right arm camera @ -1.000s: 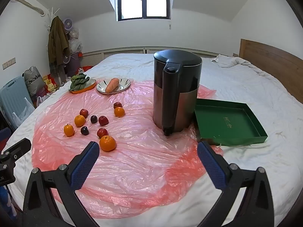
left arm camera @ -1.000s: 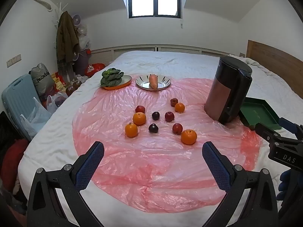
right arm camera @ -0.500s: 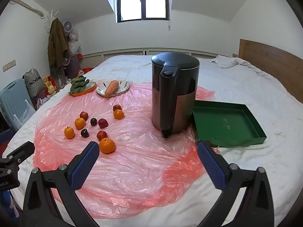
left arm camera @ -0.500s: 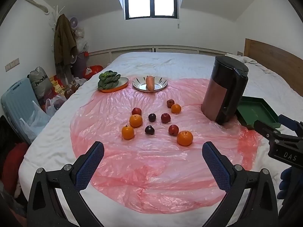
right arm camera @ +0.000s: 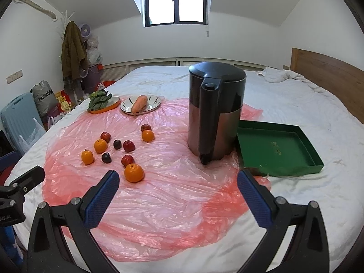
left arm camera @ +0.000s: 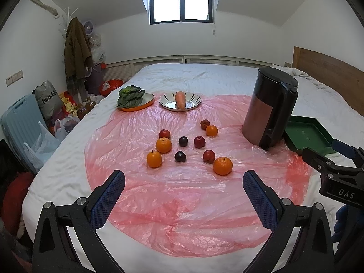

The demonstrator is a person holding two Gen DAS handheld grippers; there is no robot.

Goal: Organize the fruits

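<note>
Several small fruits lie loose on a pink plastic sheet [left arm camera: 182, 195] on a bed: oranges such as the nearest one [left arm camera: 222, 165] [right arm camera: 134, 172], red apples [left arm camera: 208, 156] and dark plums [left arm camera: 180, 156]. An empty green tray [right arm camera: 276, 147] [left arm camera: 307, 136] lies right of a dark kettle [right arm camera: 216, 111] [left arm camera: 270, 111]. My left gripper [left arm camera: 183, 179] is open and empty, held above the sheet's near part, short of the fruits. My right gripper [right arm camera: 178, 179] is open and empty, in front of the kettle.
At the sheet's far edge, an orange plate holds leafy greens [left arm camera: 132, 95] and a silver plate [left arm camera: 168, 102] holds a carrot [left arm camera: 180, 99]. A suitcase [left arm camera: 16, 127] and bags stand on the floor left of the bed. A wooden headboard [right arm camera: 327, 72] is at the right.
Both grippers have drawn back and up a little from the fruits, so the scene looks slightly farther. Nothing on the bed has moved. Both stay open.
</note>
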